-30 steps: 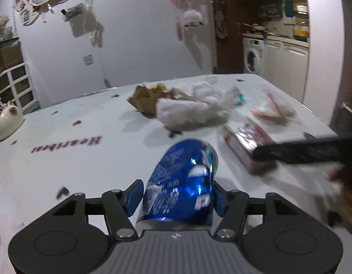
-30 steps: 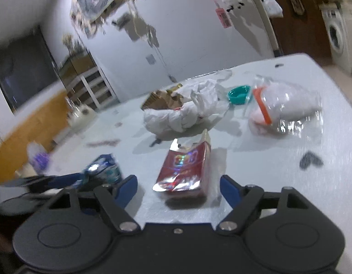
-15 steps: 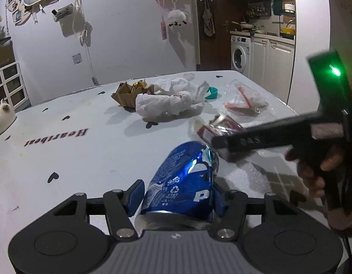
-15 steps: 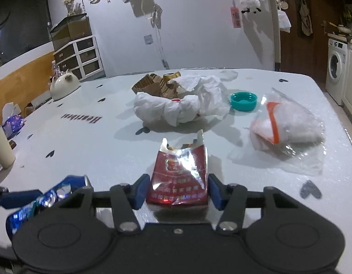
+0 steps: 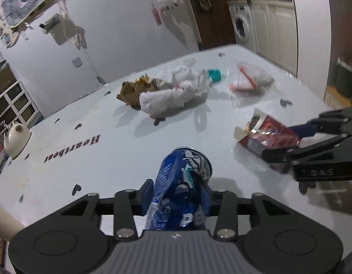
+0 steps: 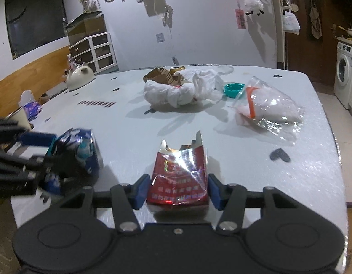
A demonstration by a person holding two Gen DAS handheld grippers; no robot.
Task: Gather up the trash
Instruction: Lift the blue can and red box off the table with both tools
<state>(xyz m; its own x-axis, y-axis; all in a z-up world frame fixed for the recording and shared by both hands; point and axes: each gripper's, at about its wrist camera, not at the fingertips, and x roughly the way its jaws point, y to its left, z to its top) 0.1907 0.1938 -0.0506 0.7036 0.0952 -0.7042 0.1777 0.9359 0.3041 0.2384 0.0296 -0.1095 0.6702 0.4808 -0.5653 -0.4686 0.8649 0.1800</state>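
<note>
Your left hand-held gripper [image 5: 177, 202] has just been closing, and its blue pads now press into the blue can [image 5: 180, 189]; the can is visibly more crushed than half a second ago and looks lifted a little off the tabletop [image 5: 121, 150]. Your right hand-held gripper [image 6: 177, 190] closed earlier in this second and now stands with its pads at both sides of the red cigarette pack [image 6: 179, 178]. The left pad touches the pack; at the right pad I cannot tell if a thin gap remains, so the hold is probably light. The pack seems to rest at the near edge of the tabletop.

So two pieces of trash are now taken, one in each hand. On the tabletop remain the white plastic bag [image 6: 176, 91], the brown cardboard scrap [image 6: 161, 75], the teal cap [image 6: 233, 89] and the clear zip bag [image 6: 269, 105]. No bin shows in either view.
</note>
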